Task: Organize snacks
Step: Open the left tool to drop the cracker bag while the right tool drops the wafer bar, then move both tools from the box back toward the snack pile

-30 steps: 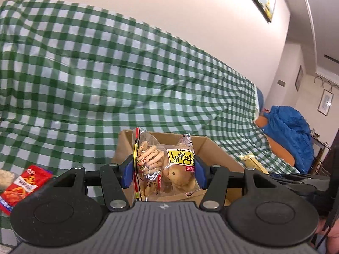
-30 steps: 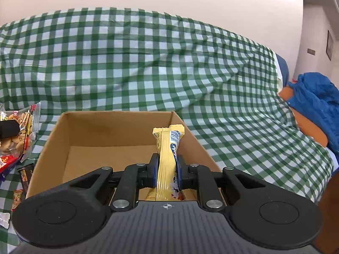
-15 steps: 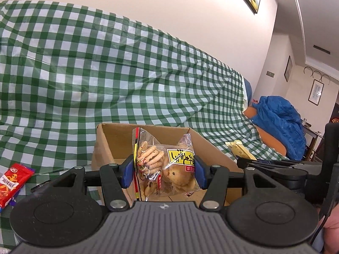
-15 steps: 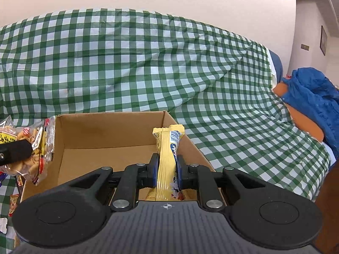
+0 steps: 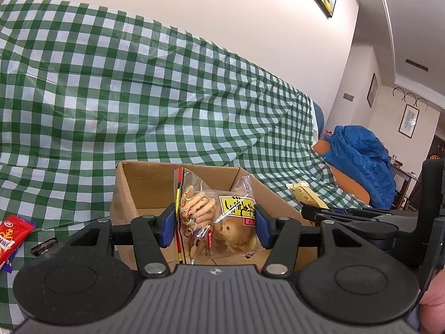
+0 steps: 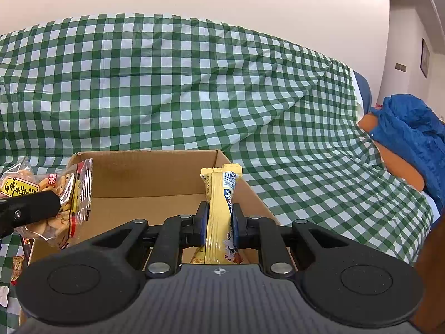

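A clear bag of biscuits (image 5: pixel 217 222) is clamped in the left gripper (image 5: pixel 214 224) and a yellow wrapped bar (image 6: pixel 219 217) is pinched in the right gripper (image 6: pixel 219 224); both are held above the open cardboard box (image 6: pixel 144 178). Nothing is seen inside the box yet; a red packet (image 5: pixel 12 233) and other small snacks are left on the checked cloth (image 5: pixel 139 97), so little is judged done.

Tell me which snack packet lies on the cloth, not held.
The red packet, left of the cardboard box; the clear cracker bag and yellow bar are held.

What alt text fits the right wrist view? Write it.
The right gripper clamps an upright yellow snack bar over an open cardboard box. At left, a clear bag of crackers hangs over the box's left edge, with green checked cloth behind.
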`<state>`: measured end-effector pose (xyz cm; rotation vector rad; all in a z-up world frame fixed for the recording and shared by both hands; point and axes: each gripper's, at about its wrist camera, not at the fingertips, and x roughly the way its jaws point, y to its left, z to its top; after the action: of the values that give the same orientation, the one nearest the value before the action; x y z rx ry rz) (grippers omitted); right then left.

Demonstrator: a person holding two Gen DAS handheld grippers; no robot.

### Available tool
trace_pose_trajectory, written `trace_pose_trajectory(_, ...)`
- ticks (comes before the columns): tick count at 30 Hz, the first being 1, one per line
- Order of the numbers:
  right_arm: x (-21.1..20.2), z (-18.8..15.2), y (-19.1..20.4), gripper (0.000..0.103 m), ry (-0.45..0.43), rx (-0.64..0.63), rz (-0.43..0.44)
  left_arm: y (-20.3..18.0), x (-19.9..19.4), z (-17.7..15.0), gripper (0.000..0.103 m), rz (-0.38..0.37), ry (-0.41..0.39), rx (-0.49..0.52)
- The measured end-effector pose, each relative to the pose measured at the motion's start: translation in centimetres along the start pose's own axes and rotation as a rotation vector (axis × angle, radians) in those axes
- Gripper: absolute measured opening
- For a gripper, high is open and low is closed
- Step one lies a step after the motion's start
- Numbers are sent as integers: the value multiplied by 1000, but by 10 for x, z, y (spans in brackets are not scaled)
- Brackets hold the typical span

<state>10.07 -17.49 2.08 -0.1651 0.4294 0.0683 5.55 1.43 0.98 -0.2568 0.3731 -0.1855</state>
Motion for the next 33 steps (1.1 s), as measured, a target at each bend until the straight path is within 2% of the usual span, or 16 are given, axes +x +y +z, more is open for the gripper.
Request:
trace_pose_trajectory(4,0,1,1,17,-8,2,-8,1,0,0,62,-12,-1,-9)
trace_pose_trajectory(5,-1,0,2,18,-10,-1,-12,1,0,0,66,-19,4,-16)
trace_pose_trajectory(6,-2,0,2,18,-12,-1,-15,2,2,0,75,-28,11,-23)
trace_pose_trajectory(7,-2,0,3,19,-15,1,-18,1,2,0,80,-30,14,-26)
trace_pose_trajectory(8,-3,1,3,28,-21,2,-25,1,2,0,82,-24,7,-23)
trace_pose_trajectory(9,-3,1,3,43,-27,5,-29,2,1,1,82,-18,-1,-21)
trace_pose_trajectory(11,-3,3,1,52,-41,17,-34,4,-1,2,81,-11,-14,-27)
trace_pose_trajectory(13,-3,3,2,52,-43,18,-36,6,-4,3,77,0,-38,-24)
trace_pose_trajectory(16,-4,3,3,52,-33,24,-42,5,-8,3,62,14,-54,9)
trace_pose_trajectory(18,-6,3,6,52,-40,23,-43,6,-11,2,48,17,-42,31)
trace_pose_trajectory(22,-11,3,17,52,-70,15,-35,23,-22,4,36,-16,5,7)
trace_pose_trajectory(24,-13,3,23,51,-76,23,-23,34,-31,7,23,-24,17,-14)
trace_pose_trajectory(27,-17,3,34,48,-82,34,1,53,-45,11,17,-14,27,-46)
trace_pose_trajectory(33,-29,2,65,41,-82,35,71,112,-90,26,17,69,-9,-193)
